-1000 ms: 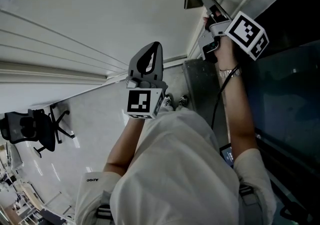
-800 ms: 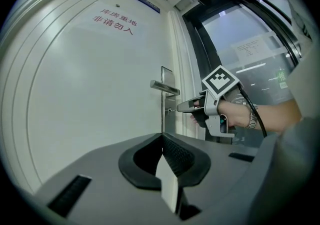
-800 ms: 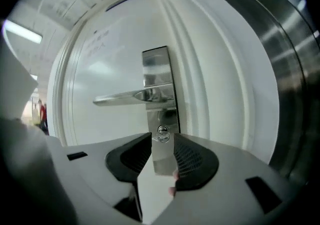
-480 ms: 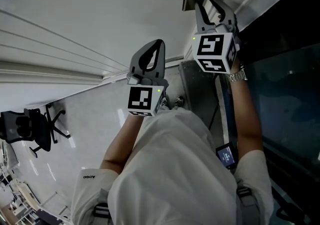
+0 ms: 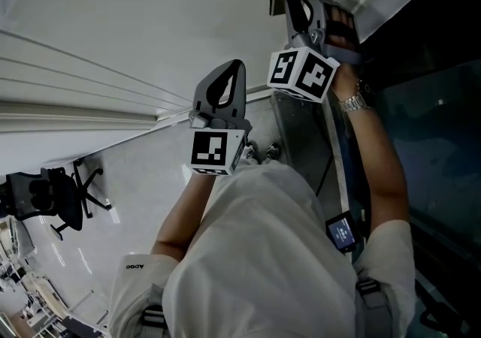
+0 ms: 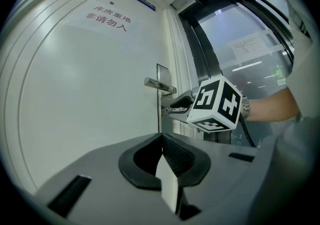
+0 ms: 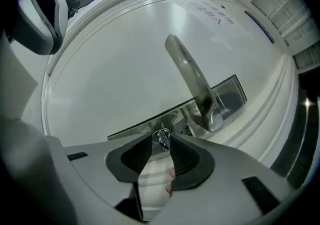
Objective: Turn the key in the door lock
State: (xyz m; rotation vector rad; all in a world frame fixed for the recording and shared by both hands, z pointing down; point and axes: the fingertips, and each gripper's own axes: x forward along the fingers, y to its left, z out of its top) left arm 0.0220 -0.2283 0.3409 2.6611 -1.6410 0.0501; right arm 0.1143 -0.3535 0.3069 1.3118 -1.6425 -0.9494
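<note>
Metal key point(image 7: 163, 140) sits in door lock point(image 7: 140, 126), right gripper point(image 7: 161, 137) clamped on it; turn likely under way, finish unconfirmed. Left gripper point(image 6: 162, 136) pressed together, empty.

A tall white door point(image 6: 90, 94) carries everything here. Near its right edge a narrow upright brushed-metal lock plate point(image 6: 162, 71) is fixed flat against it. A silver lever handle point(image 6: 160, 85) juts from the plate and points left across the door. Below the handle, a small silver key point(image 7: 163, 138) stands in the plate. High on the door sits a sign of red characters point(image 6: 106, 17). A glossy pale floor point(image 5: 143, 201) runs along the foot of the door, and a black swivel office chair point(image 5: 56, 197) stands on it, far left.
</note>
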